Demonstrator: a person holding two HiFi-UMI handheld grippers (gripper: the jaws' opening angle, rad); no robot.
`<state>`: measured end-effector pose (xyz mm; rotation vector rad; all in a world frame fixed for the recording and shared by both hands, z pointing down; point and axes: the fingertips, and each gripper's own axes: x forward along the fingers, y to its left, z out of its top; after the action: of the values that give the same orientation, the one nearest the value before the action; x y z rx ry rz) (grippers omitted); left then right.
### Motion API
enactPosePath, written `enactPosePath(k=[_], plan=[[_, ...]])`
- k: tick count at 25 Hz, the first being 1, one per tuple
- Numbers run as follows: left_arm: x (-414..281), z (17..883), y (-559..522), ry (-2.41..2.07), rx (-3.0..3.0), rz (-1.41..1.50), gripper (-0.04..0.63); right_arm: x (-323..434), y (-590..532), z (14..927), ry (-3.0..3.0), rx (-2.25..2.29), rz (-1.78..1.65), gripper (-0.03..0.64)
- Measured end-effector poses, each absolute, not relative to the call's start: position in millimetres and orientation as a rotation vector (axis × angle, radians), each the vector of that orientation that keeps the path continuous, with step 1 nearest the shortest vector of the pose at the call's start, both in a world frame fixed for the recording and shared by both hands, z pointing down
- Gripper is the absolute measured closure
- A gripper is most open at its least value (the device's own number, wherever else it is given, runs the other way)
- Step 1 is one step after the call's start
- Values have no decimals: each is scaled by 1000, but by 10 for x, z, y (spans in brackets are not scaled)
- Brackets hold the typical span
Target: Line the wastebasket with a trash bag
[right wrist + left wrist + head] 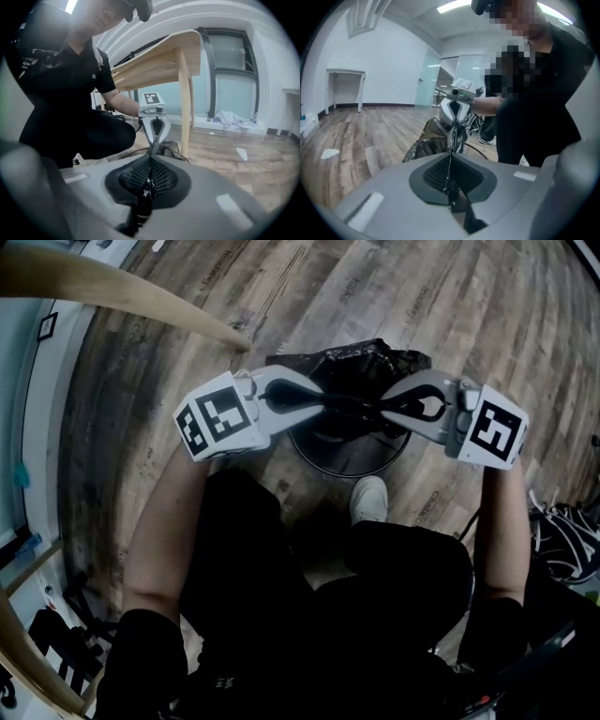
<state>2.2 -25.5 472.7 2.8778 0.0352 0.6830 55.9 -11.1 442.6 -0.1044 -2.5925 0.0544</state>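
While they face each other tip to tip, the left gripper (339,406) and right gripper (386,411) are each pinched closed on a taut strip of the black trash bag (375,360), just above the mouth of the wastebasket (319,462). The strip runs left to right, and the rest of the bag is heaped at the far rim. Both hands seem equally near. The floor (441,306) lies open on either side, the table leg (122,287) stands off to the far left, and a shoe (368,500) sits by the near rim.
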Motion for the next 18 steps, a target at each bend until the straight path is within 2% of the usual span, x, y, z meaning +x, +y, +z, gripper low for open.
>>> enactPosePath(k=[3,18], plan=[[-21,4733,39,94,2902,752,584,579,36,4482,-2582,-101,80,607],[49,5053,1136,417,2827,950,584,777,1060,4899,-2476,-151,315,609]])
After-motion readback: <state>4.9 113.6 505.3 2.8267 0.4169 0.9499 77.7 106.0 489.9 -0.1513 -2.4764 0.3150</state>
